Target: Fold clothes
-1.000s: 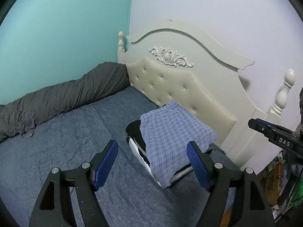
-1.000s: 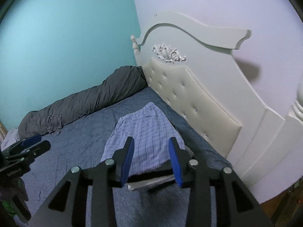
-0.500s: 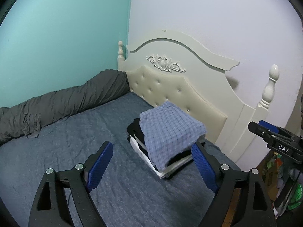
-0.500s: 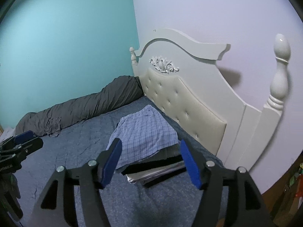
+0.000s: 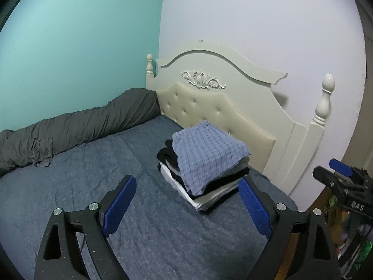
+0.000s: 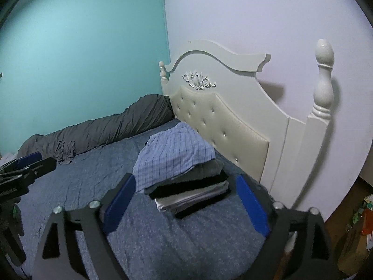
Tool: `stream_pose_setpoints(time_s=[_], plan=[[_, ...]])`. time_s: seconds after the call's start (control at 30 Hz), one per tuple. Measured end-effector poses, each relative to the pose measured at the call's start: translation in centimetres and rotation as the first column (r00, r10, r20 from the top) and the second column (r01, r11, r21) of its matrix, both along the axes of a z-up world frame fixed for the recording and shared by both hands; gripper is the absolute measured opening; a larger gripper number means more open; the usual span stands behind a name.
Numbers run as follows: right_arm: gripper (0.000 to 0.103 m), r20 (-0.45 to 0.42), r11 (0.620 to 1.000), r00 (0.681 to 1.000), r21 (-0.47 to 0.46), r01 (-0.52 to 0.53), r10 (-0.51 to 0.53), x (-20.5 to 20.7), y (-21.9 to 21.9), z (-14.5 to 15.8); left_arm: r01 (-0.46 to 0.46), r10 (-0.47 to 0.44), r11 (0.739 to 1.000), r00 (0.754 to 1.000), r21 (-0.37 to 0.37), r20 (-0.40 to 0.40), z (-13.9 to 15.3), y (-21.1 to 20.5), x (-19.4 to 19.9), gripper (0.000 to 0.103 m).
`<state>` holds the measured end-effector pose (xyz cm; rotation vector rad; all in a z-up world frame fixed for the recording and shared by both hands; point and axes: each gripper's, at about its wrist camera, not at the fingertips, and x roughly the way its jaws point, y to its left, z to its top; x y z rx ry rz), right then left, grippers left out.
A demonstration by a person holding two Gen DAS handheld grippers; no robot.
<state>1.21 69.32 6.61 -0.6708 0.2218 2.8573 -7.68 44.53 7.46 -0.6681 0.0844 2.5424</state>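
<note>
The left gripper [image 5: 186, 205] is seen with jaws opening, nothing between them. The right gripper [image 6: 185, 204] jaws are opening too, the folded stack [image 6: 186, 186] just ahead on the bed [image 6: 81, 186], ungripped.

A folded blue checked garment [image 5: 207, 149] tops a neat stack of clothes [image 6: 193, 192] on the bed.

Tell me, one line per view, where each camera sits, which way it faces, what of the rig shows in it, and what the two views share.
Left wrist: on the left gripper, looking down over the bed toward the headboard; its jaws are opening, empty; the right gripper's tip shows at right.
Right wrist: on the right gripper, facing likewise; its jaws are opening, empty; the left gripper's tip shows at left.
Shared: the stack of clothes, headboard, rolled grey blanket.
</note>
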Motion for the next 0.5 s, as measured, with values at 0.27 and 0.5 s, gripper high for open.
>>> stream_pose_setpoints(time_s=[0.27, 0.5], plan=[[0.102, 0.007, 0.999, 1.0, -0.035, 0.024, -0.024, 2.6, -1.1, -1.8, 0.012, -0.012, 1.0, 1.0, -0.004, -0.023, -1.6, -0.9, 2.8, 0.099], [0.103, 0.001, 1.0, 1.0, -0.015, 0.027, -0.027, 4.5, -2.8, -2.4, 0.016, -0.016, 1.0, 0.999, 0.01, -0.028, -2.2, -2.0, 4.6, 0.103]])
